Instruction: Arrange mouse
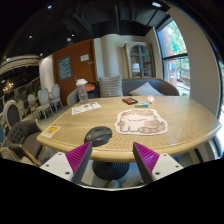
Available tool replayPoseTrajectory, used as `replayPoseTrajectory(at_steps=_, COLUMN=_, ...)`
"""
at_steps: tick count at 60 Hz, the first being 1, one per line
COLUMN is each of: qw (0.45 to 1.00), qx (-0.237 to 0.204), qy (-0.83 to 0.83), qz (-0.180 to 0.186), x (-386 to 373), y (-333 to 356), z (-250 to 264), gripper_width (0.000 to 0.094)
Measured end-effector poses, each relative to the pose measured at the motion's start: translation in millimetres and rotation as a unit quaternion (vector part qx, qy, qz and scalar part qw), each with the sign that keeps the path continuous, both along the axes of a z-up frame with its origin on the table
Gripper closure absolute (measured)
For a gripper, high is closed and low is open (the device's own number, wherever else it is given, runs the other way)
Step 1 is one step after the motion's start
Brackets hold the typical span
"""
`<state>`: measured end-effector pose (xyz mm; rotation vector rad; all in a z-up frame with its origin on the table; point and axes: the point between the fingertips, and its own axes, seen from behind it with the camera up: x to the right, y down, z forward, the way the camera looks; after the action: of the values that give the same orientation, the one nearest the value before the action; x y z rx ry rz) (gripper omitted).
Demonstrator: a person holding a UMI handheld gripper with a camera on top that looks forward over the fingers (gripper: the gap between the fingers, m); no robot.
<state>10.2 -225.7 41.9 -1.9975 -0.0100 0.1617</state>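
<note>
A dark rounded mouse (98, 133) lies on the round wooden table (180, 125), near its front edge. Just right of it lies a pale mouse mat (138, 122) with a printed outline. My gripper (113, 160) is open and empty. It hangs in front of the table edge, below the tabletop level. The left finger (80, 156) is just below and short of the mouse, and the right finger (146, 158) sits below the mat's front edge.
A yellow card (48, 131) lies at the table's left edge, papers (85, 107) at the far left, and a dark red box (130, 100) with a white item (143, 104) at the far side. Chairs (18, 120) stand left. The table's dark pedestal (108, 168) shows between my fingers.
</note>
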Motion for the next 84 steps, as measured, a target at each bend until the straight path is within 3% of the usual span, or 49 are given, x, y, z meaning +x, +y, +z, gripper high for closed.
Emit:
replayPoseTrajectory(at_steps=15, qw=0.997, qx=-0.046, qy=0.009, qz=0.06, x=-66.8, y=44.1, z=-25.1, gripper_width=0.0084)
replayPoseTrajectory(at_steps=35, qw=0.996, qx=-0.072, qy=-0.034, qz=0.033, x=-105.7, y=127.3, z=-49.6, gripper_width=0.0093)
replayPoseTrajectory(at_steps=39, qw=0.995, qx=-0.078, qy=-0.042, qz=0.037, x=-116.0, y=141.0, z=-54.7, gripper_width=0.0164)
replayPoseTrajectory(at_steps=42, qw=0.995, qx=-0.077, qy=-0.055, qz=0.037, x=-119.2, y=150.7, z=-59.6, gripper_width=0.0368)
replayPoseTrajectory(at_steps=47, qw=0.995, qx=-0.053, qy=-0.078, qz=0.036, x=-123.3, y=157.9, z=-53.8, gripper_width=0.0473)
replayPoseTrajectory(at_steps=57, qw=0.995, qx=-0.034, qy=-0.02, qz=0.09, x=-145.1, y=154.7, z=-25.0, gripper_width=0.0553)
replayPoseTrajectory(at_steps=65, qw=0.997, qx=0.051, qy=-0.053, qz=0.011, x=-57.8, y=187.8, z=59.9, gripper_width=0.0555)
replayPoseTrajectory(at_steps=68, qw=0.997, qx=0.057, qy=-0.057, qz=-0.017, x=-14.0, y=197.2, z=78.8, gripper_width=0.0556)
replayPoseTrajectory(at_steps=72, qw=0.995, qx=0.047, qy=-0.06, qz=-0.065, x=38.4, y=211.4, z=75.4, gripper_width=0.0557)
replayPoseTrajectory(at_steps=77, qw=0.99, qx=-0.002, qy=-0.084, qz=-0.11, x=93.4, y=231.6, z=35.1, gripper_width=0.0557)
replayPoseTrajectory(at_steps=81, qw=0.988, qx=-0.054, qy=-0.087, qz=-0.117, x=116.3, y=231.7, z=-9.6, gripper_width=0.0557)
replayPoseTrajectory(at_steps=84, qw=0.988, qx=-0.071, qy=-0.078, qz=-0.111, x=117.0, y=232.3, z=-29.4, gripper_width=0.0556)
